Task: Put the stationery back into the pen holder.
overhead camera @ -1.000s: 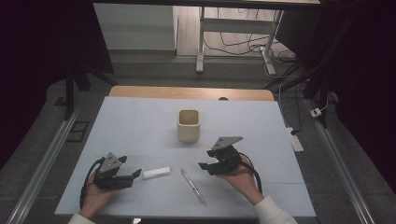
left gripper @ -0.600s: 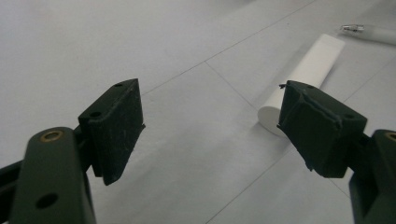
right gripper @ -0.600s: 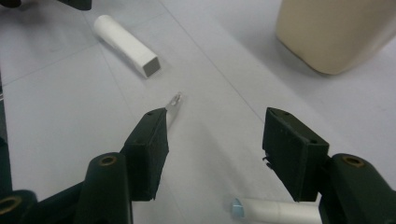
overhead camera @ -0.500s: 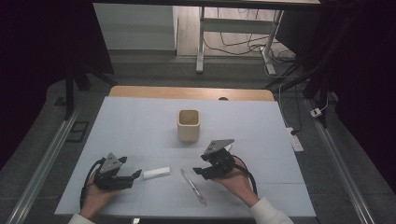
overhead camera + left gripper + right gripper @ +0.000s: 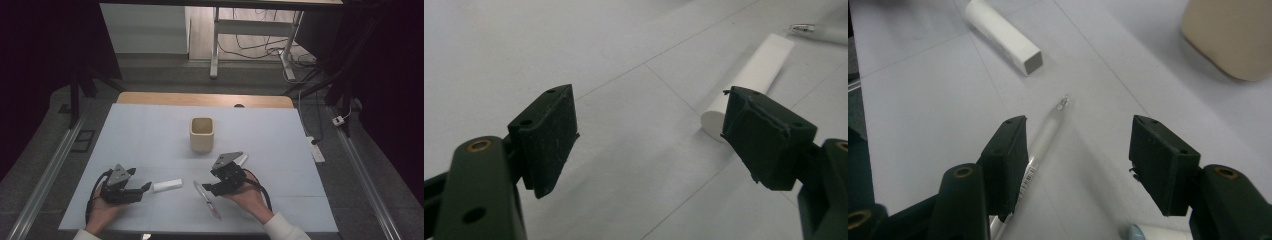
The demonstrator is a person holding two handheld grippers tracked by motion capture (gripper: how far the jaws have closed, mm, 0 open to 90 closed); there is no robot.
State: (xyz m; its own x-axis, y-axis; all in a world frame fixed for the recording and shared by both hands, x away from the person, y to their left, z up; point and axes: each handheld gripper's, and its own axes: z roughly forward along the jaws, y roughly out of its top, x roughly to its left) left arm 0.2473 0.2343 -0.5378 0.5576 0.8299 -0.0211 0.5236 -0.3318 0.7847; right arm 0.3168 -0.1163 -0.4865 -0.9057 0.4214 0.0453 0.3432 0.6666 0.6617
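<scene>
The right tool, black w/ two jaws and a grey three-cornered plate on top, is hovering low over the pale blue-grey table, jaws spread wide, nothing pinched. In the right gripper view a slim clear plastic pen w/ a silver tip is lying on the table, its barrel passing under the one jaw at left of that view, tip pointing away between the jaws; can't tell if jaw & pen are touching. In the high view the pen is lying slantwise just beside the right tool's tip, toward the table's near edge.

The left tool is resting near the table's near-left part, jaws spread too, empty. A short white square-ended stick is lying just ahead of its jaws; in the left gripper view one end of the stick is sitting just behind the jaw at right of that view.

A beige rounded-square cup, upright, is standing mid-table, well apart from both tools.
</scene>
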